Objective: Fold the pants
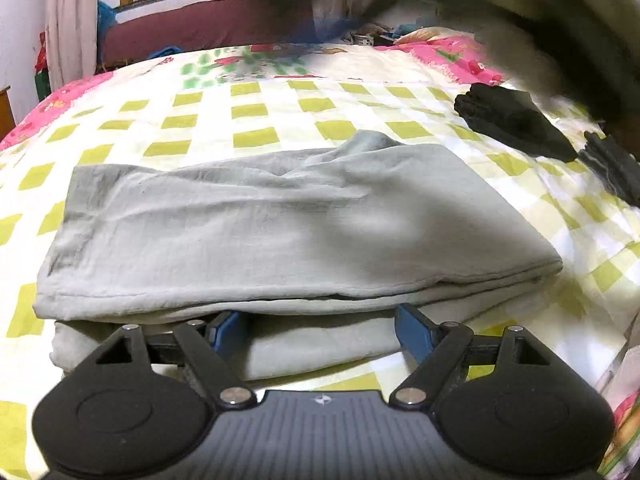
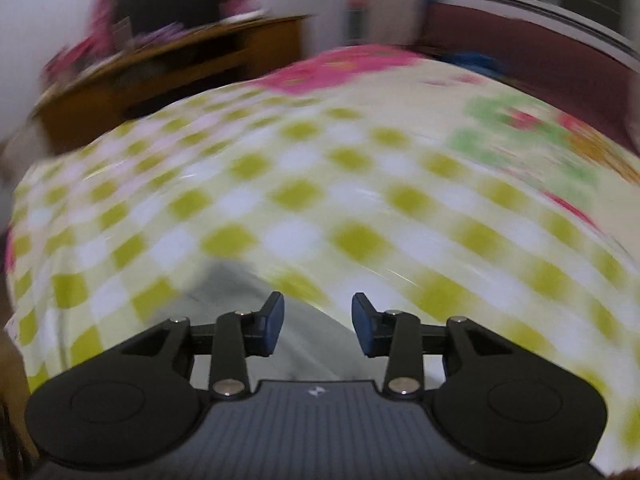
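Left wrist: folded pants on bedspread (checked)

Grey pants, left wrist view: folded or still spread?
Folded. The grey pants lie as a compact stacked rectangle on the checked bedsheet, with layered edges showing along the near side.

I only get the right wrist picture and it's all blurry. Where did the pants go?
Observer: The grey pants lie folded in layers on the checked bedspread, sharp in the left wrist view.
Operator: Is the other gripper holding them?
Observer: No. The left gripper is wide open, its blue fingertips tucked under the top layer's near edge, not pinching it.
Operator: Anything else on the bed?
Observer: Yes, dark clothing lies apart from the pants, at the right of the left wrist view.
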Demonstrator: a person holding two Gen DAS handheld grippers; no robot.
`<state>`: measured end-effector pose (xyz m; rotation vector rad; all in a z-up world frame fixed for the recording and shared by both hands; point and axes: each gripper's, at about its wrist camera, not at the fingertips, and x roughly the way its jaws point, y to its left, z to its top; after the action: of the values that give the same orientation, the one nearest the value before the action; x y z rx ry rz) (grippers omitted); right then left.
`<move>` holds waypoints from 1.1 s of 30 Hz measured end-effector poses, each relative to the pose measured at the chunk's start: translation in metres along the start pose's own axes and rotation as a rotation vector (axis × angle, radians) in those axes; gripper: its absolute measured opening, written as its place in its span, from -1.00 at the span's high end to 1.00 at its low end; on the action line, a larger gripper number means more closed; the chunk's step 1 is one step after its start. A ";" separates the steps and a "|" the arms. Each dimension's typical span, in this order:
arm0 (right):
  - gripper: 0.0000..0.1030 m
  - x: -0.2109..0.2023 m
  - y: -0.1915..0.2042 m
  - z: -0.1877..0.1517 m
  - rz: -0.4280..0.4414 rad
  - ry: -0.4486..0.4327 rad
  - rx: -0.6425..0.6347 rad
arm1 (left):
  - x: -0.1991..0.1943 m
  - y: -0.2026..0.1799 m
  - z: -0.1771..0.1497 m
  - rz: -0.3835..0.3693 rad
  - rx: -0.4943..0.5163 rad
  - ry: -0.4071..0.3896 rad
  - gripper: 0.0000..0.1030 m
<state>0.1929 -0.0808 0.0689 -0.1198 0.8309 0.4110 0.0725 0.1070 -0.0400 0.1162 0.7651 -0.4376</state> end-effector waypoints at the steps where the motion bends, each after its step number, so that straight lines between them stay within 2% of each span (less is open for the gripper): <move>1: 0.24 -0.015 -0.023 -0.018 -0.047 0.003 0.070 | 0.001 -0.002 0.001 0.003 0.010 0.003 -0.79; 3: 0.22 -0.041 -0.067 -0.062 -0.138 0.018 0.221 | -0.003 -0.010 0.004 0.016 0.042 0.005 -0.79; 5: 0.19 -0.059 -0.100 -0.103 -0.164 0.034 0.365 | -0.004 -0.022 0.005 0.027 0.099 0.001 -0.79; 8: 0.19 -0.067 -0.129 -0.155 -0.076 0.040 0.579 | -0.003 -0.042 0.002 0.058 0.206 0.002 -0.80; 11: 0.16 -0.055 -0.134 -0.176 -0.019 0.012 0.629 | -0.002 -0.057 0.001 0.087 0.276 0.001 -0.80; 14: 0.16 -0.035 -0.135 -0.184 0.128 0.016 0.705 | -0.002 -0.061 0.005 0.101 0.267 0.023 -0.80; 17: 0.16 -0.023 -0.132 -0.183 0.180 0.016 0.676 | -0.006 -0.059 0.007 0.084 0.222 0.049 -0.80; 18: 0.21 -0.018 -0.137 -0.184 0.201 0.009 0.711 | -0.007 -0.059 0.006 0.083 0.215 0.058 -0.80; 19: 0.58 -0.014 -0.143 -0.186 0.225 -0.001 0.773 | -0.008 -0.060 0.006 0.089 0.219 0.066 -0.80; 20: 0.86 -0.011 -0.148 -0.188 0.255 0.002 0.828 | -0.010 -0.062 0.005 0.099 0.229 0.072 -0.80; 22: 0.88 -0.019 -0.152 -0.194 0.288 -0.045 0.862 | -0.015 -0.067 0.005 0.118 0.254 0.077 -0.80; 24: 0.89 -0.036 -0.157 -0.198 0.279 -0.097 0.854 | -0.021 -0.073 0.007 0.122 0.270 0.075 -0.80; 26: 0.91 -0.054 -0.169 -0.206 0.241 -0.114 0.845 | -0.028 -0.083 0.008 0.103 0.292 0.063 -0.80; 30: 0.90 -0.082 -0.203 -0.233 0.086 -0.086 0.864 | -0.031 -0.106 0.013 0.046 0.340 0.034 -0.82; 33: 0.90 -0.099 -0.213 -0.247 0.075 -0.102 0.884 | -0.021 -0.120 0.016 0.022 0.358 0.034 -0.82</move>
<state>0.0480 -0.3702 -0.0359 0.7470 0.8534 0.0899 0.0193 0.0017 -0.0075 0.4670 0.7123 -0.5501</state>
